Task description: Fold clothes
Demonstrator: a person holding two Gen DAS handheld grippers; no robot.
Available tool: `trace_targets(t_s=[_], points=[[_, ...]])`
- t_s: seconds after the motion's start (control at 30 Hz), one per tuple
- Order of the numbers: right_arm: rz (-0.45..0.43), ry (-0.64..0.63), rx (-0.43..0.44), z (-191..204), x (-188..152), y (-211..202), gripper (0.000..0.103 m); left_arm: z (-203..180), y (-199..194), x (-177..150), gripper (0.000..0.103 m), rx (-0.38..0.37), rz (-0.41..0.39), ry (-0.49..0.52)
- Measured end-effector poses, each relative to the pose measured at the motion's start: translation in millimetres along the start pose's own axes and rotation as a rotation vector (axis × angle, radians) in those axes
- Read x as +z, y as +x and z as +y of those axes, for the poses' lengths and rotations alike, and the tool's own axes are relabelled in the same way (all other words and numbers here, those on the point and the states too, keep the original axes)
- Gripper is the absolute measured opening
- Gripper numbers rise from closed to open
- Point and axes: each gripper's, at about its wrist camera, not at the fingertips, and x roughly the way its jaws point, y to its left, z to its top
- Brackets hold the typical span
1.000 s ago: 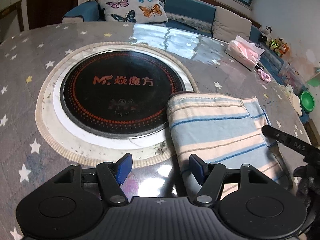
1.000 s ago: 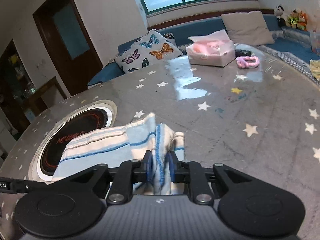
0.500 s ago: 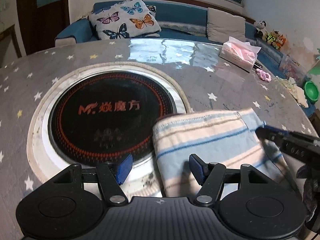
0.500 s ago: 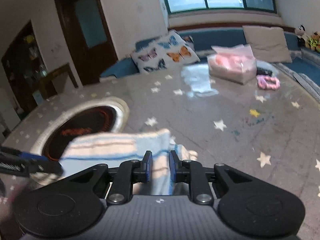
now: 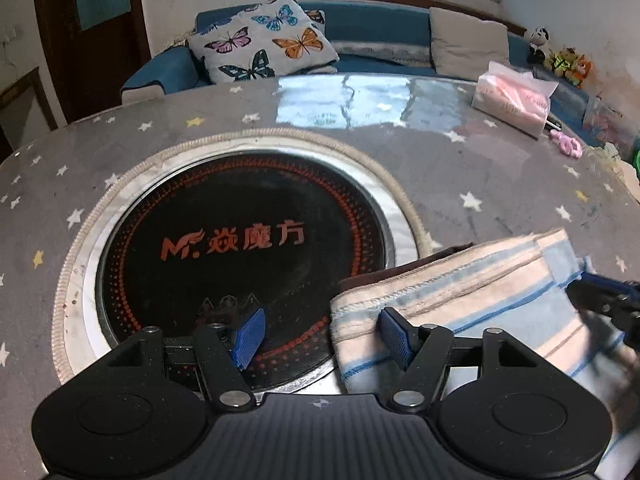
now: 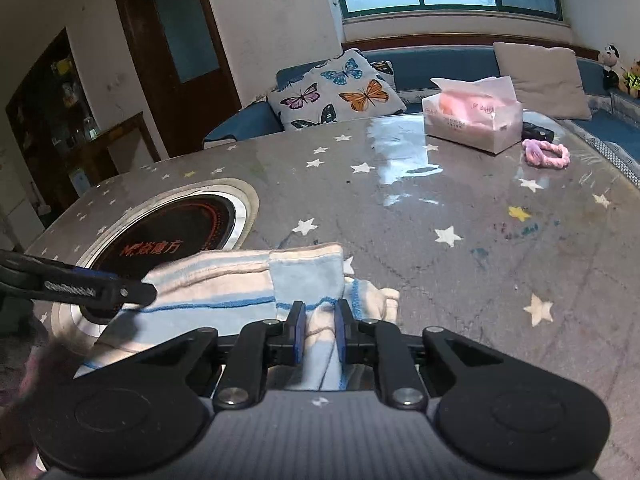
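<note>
Because the round grey star-printed table (image 5: 400,160) is largely taken up by the black circular inset cooktop (image 5: 240,248), the soft blue-and-cream striped cloth garment (image 5: 480,300) is seen lying partly over the cooktop's rim and partly on the tabletop; it is judged light, limp and prone to sagging, so it is best gripped at corners or hemmed edges. The left gripper (image 5: 320,334) is held about half open with nothing clamped, one pad lying at the garment's near corner, while the right gripper (image 6: 318,330) is nearly closed, with a bunched fold of the garment pinched between its pads.
</note>
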Motion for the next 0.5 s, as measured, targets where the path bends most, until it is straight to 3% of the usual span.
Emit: trace_targets(t_s=[0.3,0.5], points=[[-0.018,-0.059,0.043,12,3,-24,0.018,-4,-21,-2,0.066,0.002,-0.054,0.043],[0.032,-0.143,0.084,23,-14,-43,0.018,-16,-41,-17,0.066,-0.031,-0.085,0.101]])
